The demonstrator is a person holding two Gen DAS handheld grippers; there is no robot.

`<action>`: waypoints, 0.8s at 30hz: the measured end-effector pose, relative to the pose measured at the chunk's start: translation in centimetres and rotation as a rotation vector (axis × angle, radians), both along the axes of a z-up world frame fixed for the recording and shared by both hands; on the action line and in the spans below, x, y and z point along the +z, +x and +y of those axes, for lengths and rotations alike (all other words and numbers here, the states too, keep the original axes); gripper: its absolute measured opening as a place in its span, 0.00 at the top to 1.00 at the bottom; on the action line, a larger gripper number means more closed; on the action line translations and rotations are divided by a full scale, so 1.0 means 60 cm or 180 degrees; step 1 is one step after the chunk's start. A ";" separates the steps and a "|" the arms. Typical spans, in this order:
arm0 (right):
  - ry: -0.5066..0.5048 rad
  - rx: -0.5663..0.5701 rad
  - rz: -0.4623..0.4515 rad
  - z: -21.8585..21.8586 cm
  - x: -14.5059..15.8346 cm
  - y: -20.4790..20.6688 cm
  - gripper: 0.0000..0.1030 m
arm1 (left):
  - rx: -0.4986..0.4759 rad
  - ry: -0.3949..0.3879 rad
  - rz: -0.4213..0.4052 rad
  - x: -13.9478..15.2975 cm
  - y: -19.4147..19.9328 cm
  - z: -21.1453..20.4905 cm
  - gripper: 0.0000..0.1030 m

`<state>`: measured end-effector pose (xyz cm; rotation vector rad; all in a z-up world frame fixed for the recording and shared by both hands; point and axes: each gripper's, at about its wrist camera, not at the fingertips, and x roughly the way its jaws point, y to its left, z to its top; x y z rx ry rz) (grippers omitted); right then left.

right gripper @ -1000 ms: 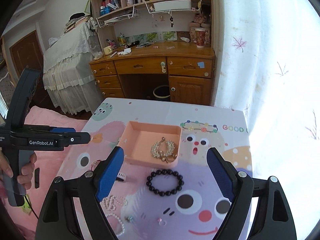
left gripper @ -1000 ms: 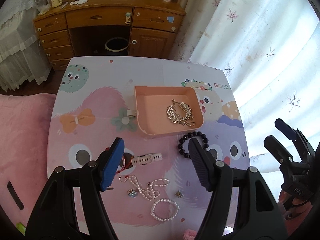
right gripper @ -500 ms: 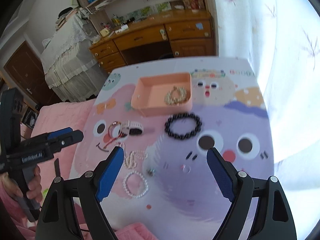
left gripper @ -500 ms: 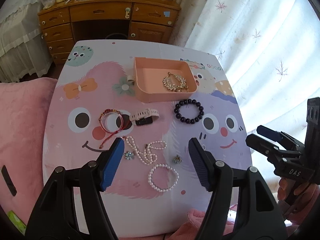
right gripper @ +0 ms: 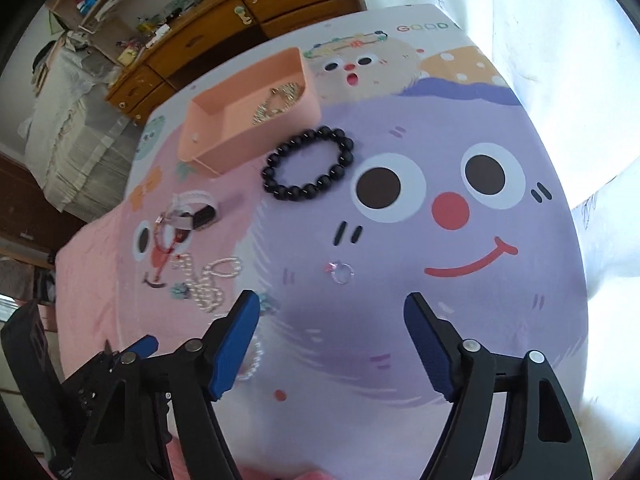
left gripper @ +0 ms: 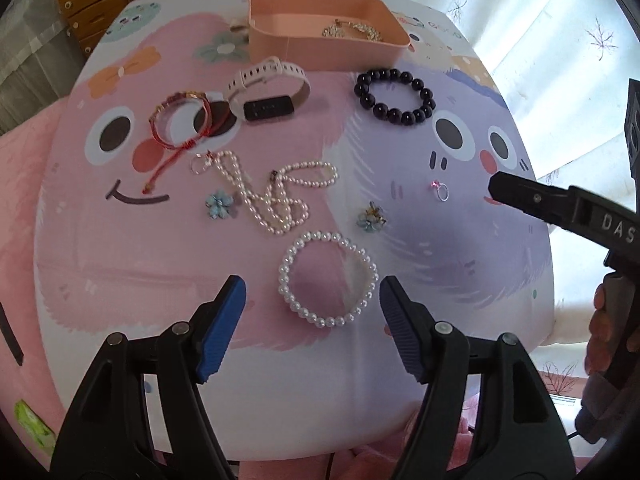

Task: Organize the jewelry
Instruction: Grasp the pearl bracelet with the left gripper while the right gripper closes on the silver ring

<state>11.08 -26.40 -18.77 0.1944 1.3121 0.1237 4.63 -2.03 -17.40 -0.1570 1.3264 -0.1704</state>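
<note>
One round table [left gripper: 472, 292], its smooth cloth printed with cartoon faces. One salmon plastic tray [left gripper: 320, 46] at the far edge, holding one gold leaf-shaped piece [left gripper: 352, 30]. One white-strapped watch [left gripper: 266, 92], one glossy black bead bracelet [left gripper: 394, 98], one red cord bracelet [left gripper: 180, 122], one tangled pearl necklace [left gripper: 272, 196], one pearl bracelet [left gripper: 328, 278], two flower earrings, one silver ring [right gripper: 342, 272]. My left tongs [left gripper: 312, 300] gape, empty, straddling the pearl bracelet; my right tongs [right gripper: 332, 320] have just been narrowing, nothing between them.
</note>
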 end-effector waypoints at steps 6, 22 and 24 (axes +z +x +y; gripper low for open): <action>-0.0260 0.0326 -0.0274 0.022 -0.052 -0.016 0.41 | -0.0020 -0.0131 0.0128 -0.061 -0.019 -0.026 0.30; -0.0513 0.0813 -0.0698 0.049 -0.105 -0.008 0.59 | -0.0081 0.0322 -0.0245 -0.086 -0.014 -0.070 0.15; -0.0469 0.0819 -0.0717 0.043 -0.108 -0.002 0.59 | -0.0083 0.0488 -0.0301 -0.089 -0.012 -0.075 0.15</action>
